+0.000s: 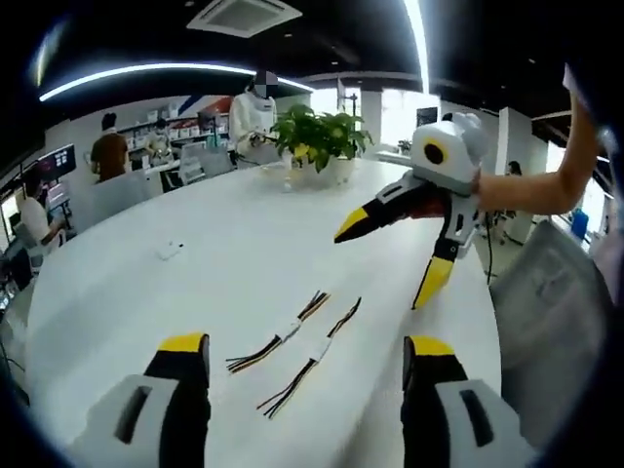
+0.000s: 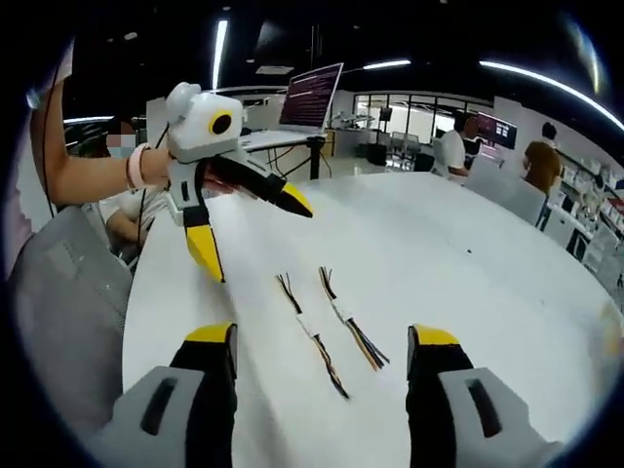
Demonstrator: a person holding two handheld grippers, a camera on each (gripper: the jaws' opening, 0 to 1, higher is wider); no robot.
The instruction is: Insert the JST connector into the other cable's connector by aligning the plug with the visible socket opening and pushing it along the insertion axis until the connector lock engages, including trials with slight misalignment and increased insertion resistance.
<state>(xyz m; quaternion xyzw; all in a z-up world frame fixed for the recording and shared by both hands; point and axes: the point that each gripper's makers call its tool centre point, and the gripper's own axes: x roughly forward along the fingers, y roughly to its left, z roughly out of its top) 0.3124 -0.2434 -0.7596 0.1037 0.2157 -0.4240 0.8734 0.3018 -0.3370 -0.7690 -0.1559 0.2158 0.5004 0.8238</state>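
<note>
Open-plan office or tech workspace

A big white round table (image 1: 244,244) stands under strip ceiling lights (image 1: 146,73) and a ceiling air-conditioning vent (image 1: 244,15). People (image 1: 109,151) sit at desks with monitors (image 2: 310,96) along the walls. A potted plant (image 1: 317,141) sits on the table, and grey office chairs (image 2: 58,302) stand beside it.

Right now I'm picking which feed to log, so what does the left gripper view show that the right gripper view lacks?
Left gripper view alone: a potted plant at the table's far side and a small white object lying on the table.

Right gripper view alone: a tilted screen with text lines.

Both: two cables lying side by side, not held, and both grippers, left gripper and right gripper, open.
</note>
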